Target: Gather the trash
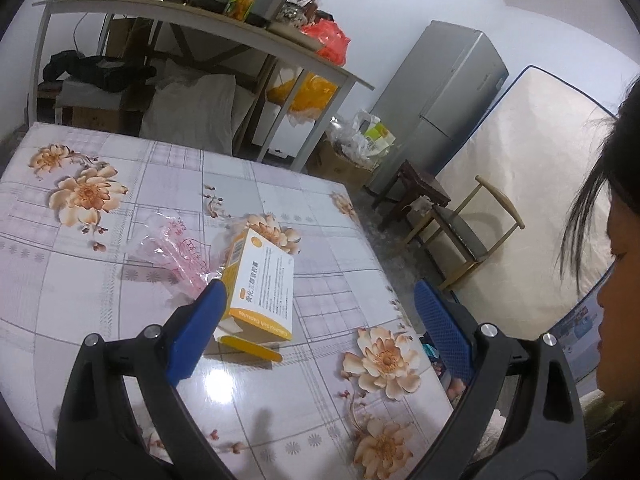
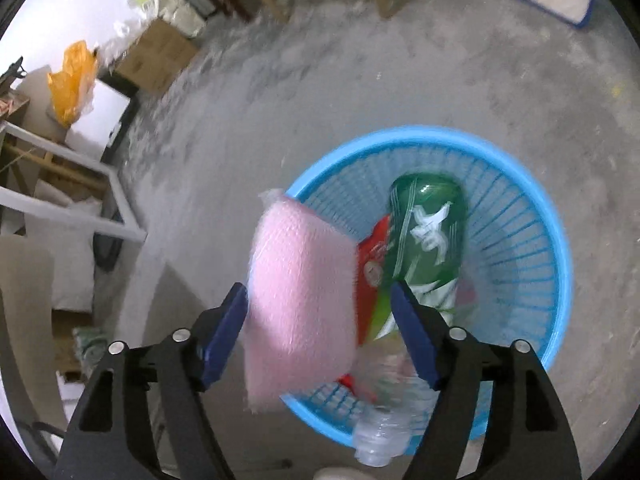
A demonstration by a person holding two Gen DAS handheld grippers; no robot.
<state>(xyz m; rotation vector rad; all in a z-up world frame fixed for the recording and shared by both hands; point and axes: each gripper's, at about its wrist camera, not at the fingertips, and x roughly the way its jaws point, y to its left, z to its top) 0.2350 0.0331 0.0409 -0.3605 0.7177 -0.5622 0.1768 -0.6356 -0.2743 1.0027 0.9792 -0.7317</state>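
On the flowered table (image 1: pixel 120 320) lie a yellow-and-white medicine box (image 1: pixel 264 280) and a crumpled clear pink plastic bag (image 1: pixel 172 252). My left gripper (image 1: pixel 318 296) is open wide just above the table, its left finger overlapping the box's near left corner and nothing between its pads. Over the floor, my right gripper (image 2: pixel 318 290) points down at a blue basket (image 2: pixel 552 240) holding a green bottle (image 2: pixel 428 232) and a red wrapper (image 2: pixel 372 256). A blurred pink foam sheet (image 2: pixel 300 300) hangs between the open jaws, beside the left pad and clear of the right one.
A clear crushed bottle (image 2: pixel 380 432) lies at the basket's near rim. A person's head (image 1: pixel 616 240) fills the right edge. Beyond the table stand a cluttered shelf table (image 1: pixel 224 28), a fridge (image 1: pixel 444 96), a wooden chair (image 1: pixel 468 236), a mattress (image 1: pixel 532 184) and a cardboard box (image 2: pixel 156 56).
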